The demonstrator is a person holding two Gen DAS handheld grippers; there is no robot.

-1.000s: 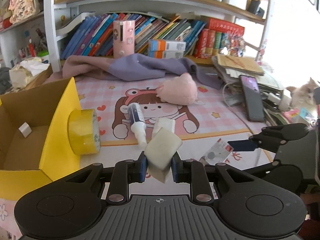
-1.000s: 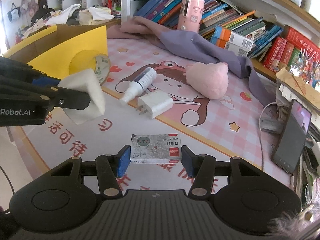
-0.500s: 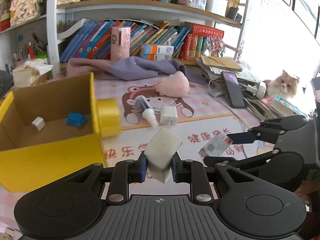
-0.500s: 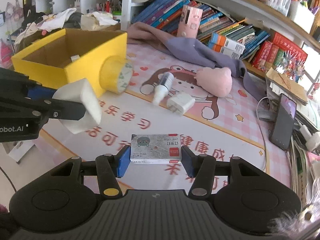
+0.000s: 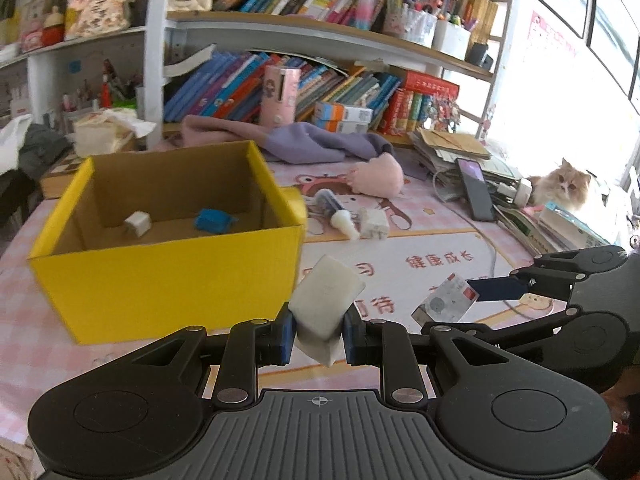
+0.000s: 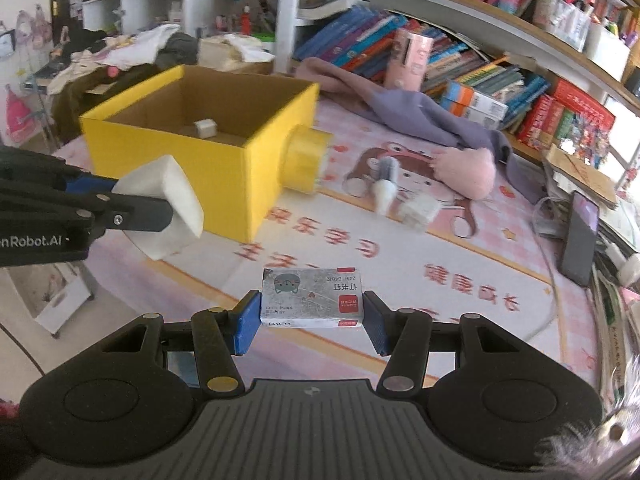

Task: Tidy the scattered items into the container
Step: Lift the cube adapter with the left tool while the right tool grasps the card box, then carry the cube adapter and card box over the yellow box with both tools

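My left gripper [image 5: 317, 334] is shut on a white block [image 5: 325, 306], held in the air in front of the yellow cardboard box [image 5: 168, 276]. The box is open on top and holds a small white cube [image 5: 137, 223] and a blue item [image 5: 214, 220]. My right gripper [image 6: 311, 322] is shut on a small grey staple box [image 6: 312, 297], held above the mat to the right of the yellow box [image 6: 208, 160]. On the mat lie a yellow tape roll [image 6: 305, 160], a tube [image 6: 385, 188], a white charger [image 6: 418, 210] and a pink plush [image 6: 466, 172].
A purple cloth [image 5: 316, 144] and bookshelves [image 5: 320, 80] stand behind the mat. A phone [image 5: 474, 190] and stacked papers lie at the right. A cat [image 5: 564, 184] sits at the far right. The table edge runs along the left in the right wrist view.
Both grippers have risen and pulled back from the mat with their items still held. The yellow box's inside has come into view.
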